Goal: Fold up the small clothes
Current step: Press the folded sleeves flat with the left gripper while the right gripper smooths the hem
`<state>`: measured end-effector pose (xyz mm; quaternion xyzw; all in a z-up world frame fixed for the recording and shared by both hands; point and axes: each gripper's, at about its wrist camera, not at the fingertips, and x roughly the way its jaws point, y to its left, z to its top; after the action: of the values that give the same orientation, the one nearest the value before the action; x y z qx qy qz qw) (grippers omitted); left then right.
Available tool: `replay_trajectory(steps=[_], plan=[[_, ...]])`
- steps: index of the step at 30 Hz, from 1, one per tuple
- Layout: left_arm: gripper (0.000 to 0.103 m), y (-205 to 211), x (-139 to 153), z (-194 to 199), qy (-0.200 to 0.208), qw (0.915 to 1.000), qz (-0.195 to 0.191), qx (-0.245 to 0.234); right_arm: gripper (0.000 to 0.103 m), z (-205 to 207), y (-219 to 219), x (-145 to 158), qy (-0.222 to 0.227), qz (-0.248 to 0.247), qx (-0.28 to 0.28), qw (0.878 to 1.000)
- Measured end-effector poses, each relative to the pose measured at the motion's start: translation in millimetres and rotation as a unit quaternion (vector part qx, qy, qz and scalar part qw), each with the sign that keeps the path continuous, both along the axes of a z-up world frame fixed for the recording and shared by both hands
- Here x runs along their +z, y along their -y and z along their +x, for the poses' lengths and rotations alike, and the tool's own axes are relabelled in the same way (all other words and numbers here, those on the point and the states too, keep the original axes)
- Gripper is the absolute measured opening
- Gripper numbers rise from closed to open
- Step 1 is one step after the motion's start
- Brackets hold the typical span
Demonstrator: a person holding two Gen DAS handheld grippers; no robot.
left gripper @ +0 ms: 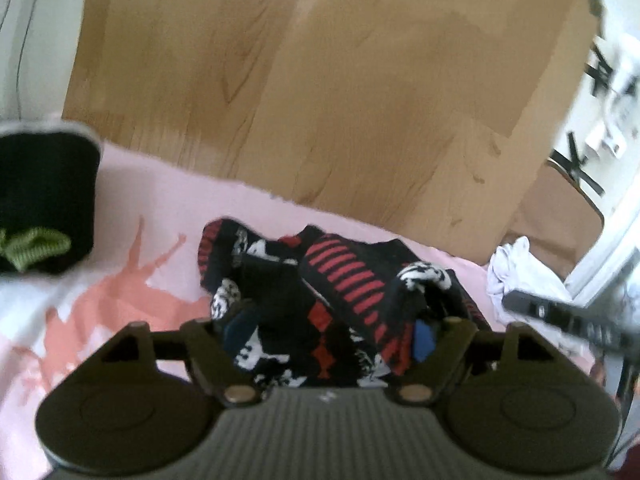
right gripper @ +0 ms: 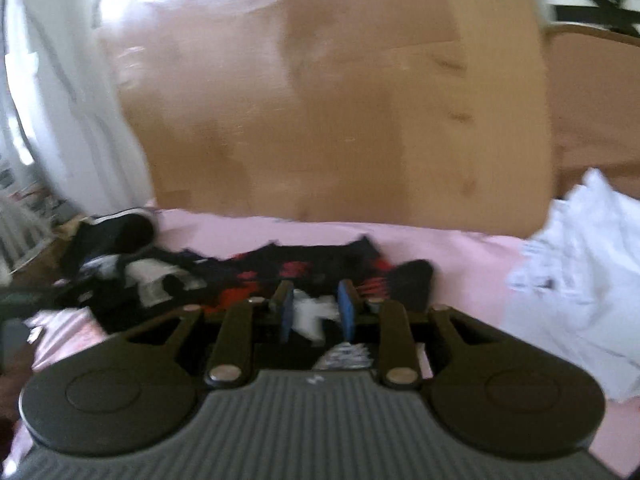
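A crumpled black, red and white patterned garment [left gripper: 320, 300] lies on the pink bedspread [left gripper: 160, 208]. My left gripper [left gripper: 326, 336] is open, its blue-padded fingers spread on either side of the garment's near part. In the right wrist view the same garment [right gripper: 304, 276] lies just beyond my right gripper [right gripper: 316, 312], which is open with the blue pads a narrow gap apart and a white patch of cloth between them; the view is blurred. Part of the right gripper [left gripper: 568, 316] shows at the right of the left wrist view.
A black item with a green cuff [left gripper: 40, 208] lies at the left. White cloth [right gripper: 580, 272] is heaped at the right. A dark pile of clothes [right gripper: 112, 256] sits at the left of the right wrist view. A wooden headboard [left gripper: 320, 80] stands behind the bed.
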<state>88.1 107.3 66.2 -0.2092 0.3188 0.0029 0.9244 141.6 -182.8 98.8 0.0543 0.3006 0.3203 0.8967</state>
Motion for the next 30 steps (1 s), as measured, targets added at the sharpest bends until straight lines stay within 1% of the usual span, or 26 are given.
replay_trajectory(steps=[1, 2, 4, 6, 7, 8, 9, 10, 11, 12, 14, 16, 18, 19, 20, 21, 22, 23, 24, 25, 26, 27, 28, 29, 30], plan=[[0.076, 0, -3, 0, -0.006, 1.0000, 0.001, -0.001, 0.029, 0, -9, -1, -0.002, 0.000, 0.011, 1.000], [0.076, 3, -6, -2, -0.011, 0.9998, 0.013, -0.005, 0.029, -1, -15, -6, -0.010, -0.001, 0.024, 1.000], [0.078, 14, -13, -4, -0.031, 0.9974, 0.060, -0.024, 0.031, -1, -24, -17, -0.027, -0.011, 0.039, 0.999], [0.080, 22, -20, -14, -0.043, 0.9935, 0.095, -0.045, 0.035, 5, -30, -33, -0.048, -0.037, 0.035, 0.998], [0.080, 22, -23, -21, -0.046, 0.9926, 0.098, -0.055, 0.038, 8, -33, -42, -0.060, -0.054, 0.032, 0.996], [0.080, 21, -23, -29, -0.047, 0.9922, 0.096, -0.065, 0.041, 9, -33, -51, -0.063, -0.066, 0.029, 0.995], [0.080, 17, -21, -36, -0.042, 0.9928, 0.088, -0.069, 0.041, 8, -30, -54, -0.055, -0.059, 0.031, 0.996], [0.084, 10, -17, -41, -0.032, 0.9940, 0.076, -0.073, 0.041, 8, -29, -53, -0.058, -0.056, 0.032, 0.996], [0.092, 4, -12, -44, -0.020, 0.9955, 0.062, -0.069, 0.041, 9, -27, -52, -0.062, -0.052, 0.030, 0.996], [0.095, -3, -7, -44, -0.009, 0.9969, 0.051, -0.059, 0.041, 10, -25, -49, -0.064, -0.045, 0.029, 0.996], [0.095, -11, -1, -35, -0.006, 0.9981, 0.038, -0.047, 0.043, 14, -20, -42, -0.062, -0.022, 0.018, 0.998], [0.092, -12, -4, -17, -0.017, 0.9984, 0.030, -0.044, 0.044, 19, -17, -37, -0.062, -0.001, 0.008, 0.998], [0.086, -13, -15, 7, -0.045, 0.9977, 0.006, -0.050, 0.047, 27, -16, -36, -0.066, 0.018, -0.006, 0.998], [0.077, -14, -23, 18, -0.066, 0.9963, -0.017, -0.052, 0.048, 32, -16, -38, -0.070, 0.022, -0.014, 0.997], [0.065, -16, -32, 27, -0.083, 0.9943, -0.041, -0.053, 0.048, 38, -17, -41, -0.080, 0.025, -0.025, 0.996], [0.060, -17, -39, 34, -0.096, 0.9922, -0.062, -0.050, 0.048, 42, -17, -46, -0.092, 0.029, -0.031, 0.995], [0.050, -17, -40, 35, -0.095, 0.9926, -0.064, -0.039, 0.048, 46, -16, -51, -0.106, 0.036, -0.032, 0.993], [0.014, -17, -38, 34, -0.088, 0.9934, -0.062, -0.039, 0.047, 47, -17, -57, -0.115, 0.041, -0.030, 0.992], [0.012, -18, -38, 33, -0.090, 0.9919, -0.075, -0.049, 0.046, 47, -18, -60, -0.116, 0.038, -0.029, 0.992], [0.012, -20, -36, 30, -0.086, 0.9915, -0.084, -0.049, 0.046, 44, -18, -61, -0.107, 0.034, -0.031, 0.993], [0.011, -20, -32, 26, -0.079, 0.9921, -0.084, -0.050, 0.045, 39, -16, -58, -0.096, 0.032, -0.036, 0.994], [0.011, -20, -27, 20, -0.070, 0.9930, -0.080, -0.050, 0.043, 35, -15, -54, -0.077, 0.023, -0.053, 0.995], [0.011, -20, -22, 14, -0.062, 0.9939, -0.078, -0.048, 0.036, 29, -16, -48, -0.050, 0.002, -0.075, 0.996], [0.011, -20, -19, 8, -0.056, 0.9946, -0.076, -0.043, 0.035, 22, -17, -41, -0.018, -0.030, -0.093, 0.995], [0.011, -22, -16, 3, -0.052, 0.9951, -0.075, -0.038, 0.036, 16, -18, -37, -0.001, -0.043, -0.097, 0.994]])
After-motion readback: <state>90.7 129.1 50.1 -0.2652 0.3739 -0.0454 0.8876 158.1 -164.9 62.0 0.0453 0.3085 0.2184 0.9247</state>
